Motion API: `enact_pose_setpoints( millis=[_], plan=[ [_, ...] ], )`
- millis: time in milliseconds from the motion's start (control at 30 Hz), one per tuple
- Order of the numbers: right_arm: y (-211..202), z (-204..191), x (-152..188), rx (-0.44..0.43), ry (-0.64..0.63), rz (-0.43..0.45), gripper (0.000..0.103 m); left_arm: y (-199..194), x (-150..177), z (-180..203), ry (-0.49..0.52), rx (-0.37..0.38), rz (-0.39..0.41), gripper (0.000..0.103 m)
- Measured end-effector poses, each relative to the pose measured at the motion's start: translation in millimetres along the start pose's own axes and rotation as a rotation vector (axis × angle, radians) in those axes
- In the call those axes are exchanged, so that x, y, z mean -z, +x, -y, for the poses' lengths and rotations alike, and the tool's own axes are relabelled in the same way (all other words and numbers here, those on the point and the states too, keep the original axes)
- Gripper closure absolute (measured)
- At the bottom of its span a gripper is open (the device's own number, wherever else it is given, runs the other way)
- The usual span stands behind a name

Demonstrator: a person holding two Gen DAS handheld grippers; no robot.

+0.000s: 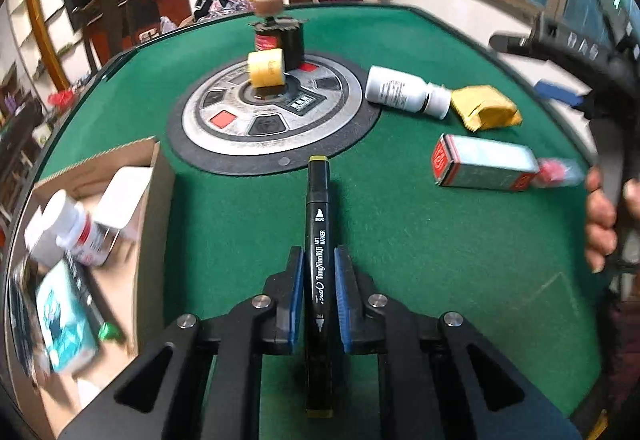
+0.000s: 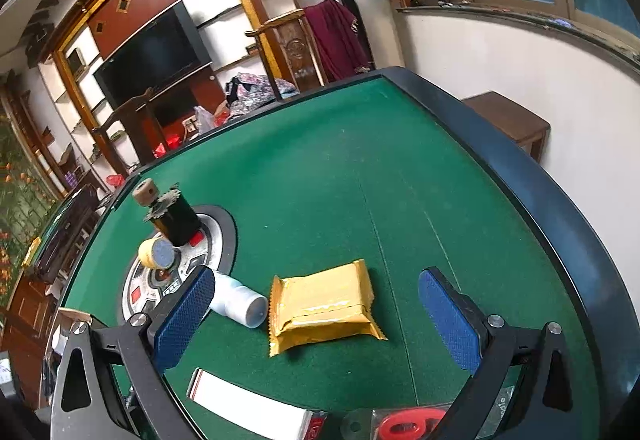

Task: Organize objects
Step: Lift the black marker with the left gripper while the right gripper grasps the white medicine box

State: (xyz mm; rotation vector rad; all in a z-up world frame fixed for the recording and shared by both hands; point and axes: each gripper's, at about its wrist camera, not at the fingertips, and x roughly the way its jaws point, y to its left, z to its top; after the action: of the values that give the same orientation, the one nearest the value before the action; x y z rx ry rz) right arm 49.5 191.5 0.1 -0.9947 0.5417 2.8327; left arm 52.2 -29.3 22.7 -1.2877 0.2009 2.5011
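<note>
My left gripper (image 1: 318, 254) is shut on a black art marker (image 1: 318, 224) that points forward over the green table (image 1: 440, 240). A cardboard box (image 1: 132, 160) at the left holds a white pill bottle (image 1: 76, 234), a white box and a teal packet. My right gripper (image 2: 316, 284) is open and empty above a gold packet (image 2: 322, 306). A white bottle (image 2: 238, 298) lies on its side beside the packet. A long white and red box (image 2: 248, 406) lies near my right gripper's base. The same bottle (image 1: 404, 91), packet (image 1: 486, 107) and box (image 1: 486, 162) show in the left wrist view.
A round grey control panel (image 1: 272, 112) sits at the table's centre, with a yellow tape roll (image 1: 266, 68) and a black jar (image 1: 286, 38) on it. A small clear pack with a red item (image 2: 404, 426) lies at the near edge. Chairs and shelves stand beyond the table.
</note>
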Motion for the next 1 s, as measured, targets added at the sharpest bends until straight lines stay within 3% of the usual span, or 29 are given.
enact_pose_setpoints(
  millis=[167,367,533,667,800,867,1000],
  plan=[
    [1,-18,6,-0.104,-0.081,-0.035,0.0,-45,18,-13,-0.073,0.069,0.085,0.089],
    [-8,-38,26,-0.256,-0.175,-0.154,0.0,-90,42,-34,-0.111,0.146,0.134,0.089],
    [7,-60,49,-0.176,-0.402,-0.289,0.0,-109,62,-56,-0.161,0.184,0.151,0.088],
    [34,-65,60,-0.104,-0.473,-0.384,0.002,-114,75,-72,-0.206,0.181,0.162,0.088],
    [29,-81,74,-0.197,-0.487,-0.469,0.006,-117,83,-85,-0.241,0.184,0.162,0.088],
    [22,-90,81,-0.203,-0.519,-0.474,0.006,-115,85,-91,-0.258,0.191,0.151,0.088],
    [20,-105,87,-0.103,-0.585,-0.411,0.006,-112,90,-98,-0.284,0.202,0.142,0.088]
  ],
)
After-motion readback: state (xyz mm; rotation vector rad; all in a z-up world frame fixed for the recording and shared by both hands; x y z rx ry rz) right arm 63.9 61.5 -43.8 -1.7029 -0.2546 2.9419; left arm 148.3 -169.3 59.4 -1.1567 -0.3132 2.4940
